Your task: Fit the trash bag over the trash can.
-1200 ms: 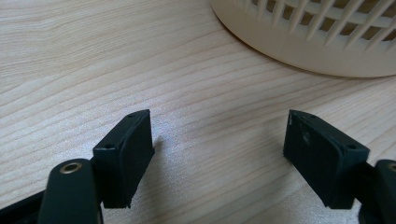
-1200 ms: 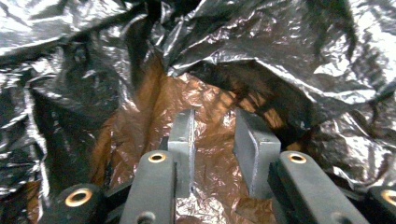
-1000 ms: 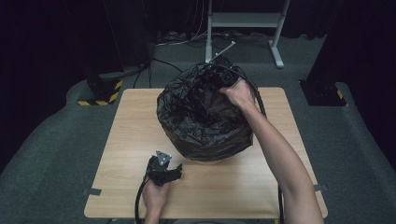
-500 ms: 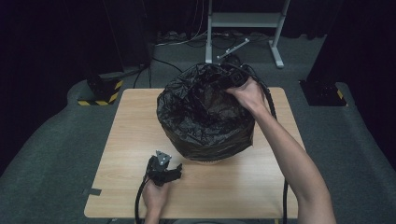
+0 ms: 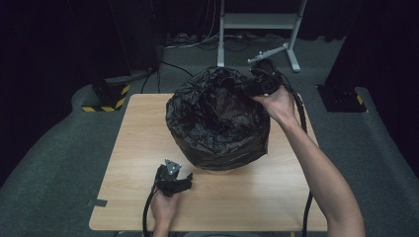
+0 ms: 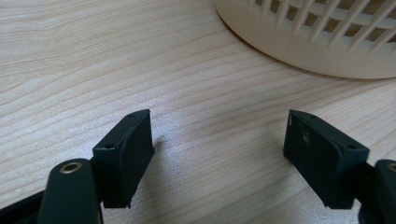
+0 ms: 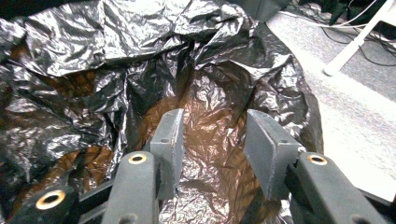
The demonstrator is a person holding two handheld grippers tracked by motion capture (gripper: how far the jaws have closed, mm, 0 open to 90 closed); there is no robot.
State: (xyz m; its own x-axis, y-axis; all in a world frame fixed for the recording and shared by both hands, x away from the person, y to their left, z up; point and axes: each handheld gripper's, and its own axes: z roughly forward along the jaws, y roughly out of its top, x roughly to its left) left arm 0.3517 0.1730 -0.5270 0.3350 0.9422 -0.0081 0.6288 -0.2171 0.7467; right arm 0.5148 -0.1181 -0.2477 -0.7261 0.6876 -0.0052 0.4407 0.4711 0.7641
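A black plastic bag (image 5: 217, 123) lines a beige slatted basket (image 6: 317, 42) that stands in the middle of the wooden table (image 5: 143, 133). My right gripper (image 5: 245, 87) is held over the bag's far right rim and points into its opening. Its jaws have just been opening; in the right gripper view the right gripper (image 7: 215, 135) stands open, with crumpled bag film (image 7: 93, 70) beyond it and nothing pinched. My left gripper (image 5: 187, 179) rests on the table in front of the basket. In its own view the left gripper (image 6: 217, 140) is open over bare wood.
The right gripper's cable (image 5: 301, 113) trails down past the table's right side. On the grey floor behind stand a white frame's legs (image 5: 291, 54), a yellow-and-black striped block (image 5: 106, 98) at the left and a dark block (image 5: 341, 96) at the right.
My right hand has moved right and up, from over the bag's mouth to its far right rim. The left gripper has stayed put.
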